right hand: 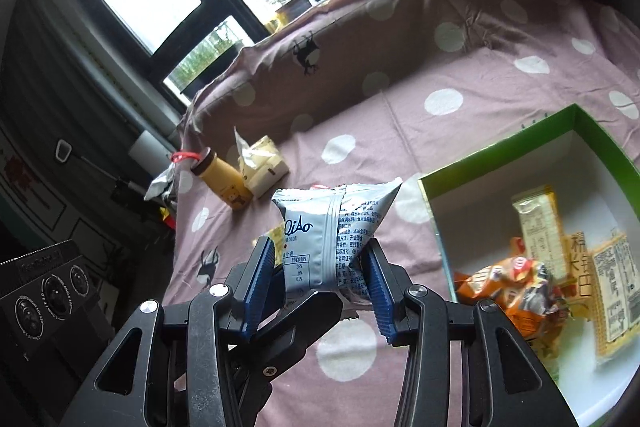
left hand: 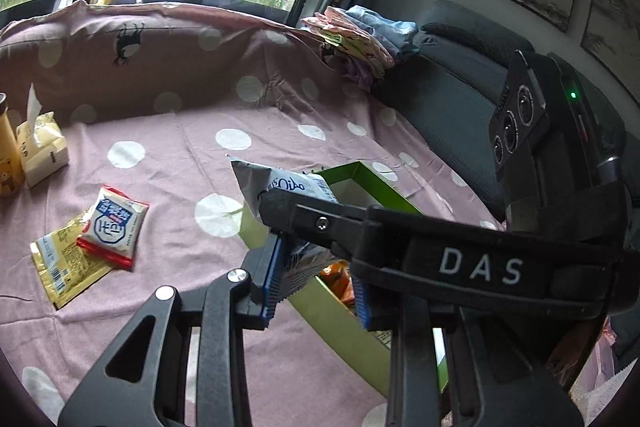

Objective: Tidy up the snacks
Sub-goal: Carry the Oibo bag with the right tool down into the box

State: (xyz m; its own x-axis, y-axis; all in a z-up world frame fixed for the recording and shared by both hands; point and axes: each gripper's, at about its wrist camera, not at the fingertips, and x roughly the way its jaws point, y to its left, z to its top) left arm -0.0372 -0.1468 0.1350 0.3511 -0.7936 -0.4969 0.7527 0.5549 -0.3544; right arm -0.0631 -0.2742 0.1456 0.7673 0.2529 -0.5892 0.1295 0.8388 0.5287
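Note:
A silver-blue snack packet (right hand: 332, 239) is held in the air left of the green box (right hand: 600, 143). My right gripper (right hand: 320, 291) is shut on its lower part. The packet also shows in the left wrist view (left hand: 280, 187). My left gripper (left hand: 316, 283) has its blue pads on either side of the packet's lower end; the right gripper's arm crosses in front, so I cannot tell if it grips. The box holds an orange packet (right hand: 512, 287) and yellow packets (right hand: 612, 287). A red-white packet (left hand: 114, 227) and a gold packet (left hand: 64, 267) lie on the cloth.
A pink polka-dot cloth (left hand: 180, 155) covers the surface. A tissue pack (left hand: 42, 147) and a yellow bottle (right hand: 222, 183) stand at the far left. Folded clothes (left hand: 360, 39) lie at the back. A dark sofa (left hand: 452, 99) is to the right.

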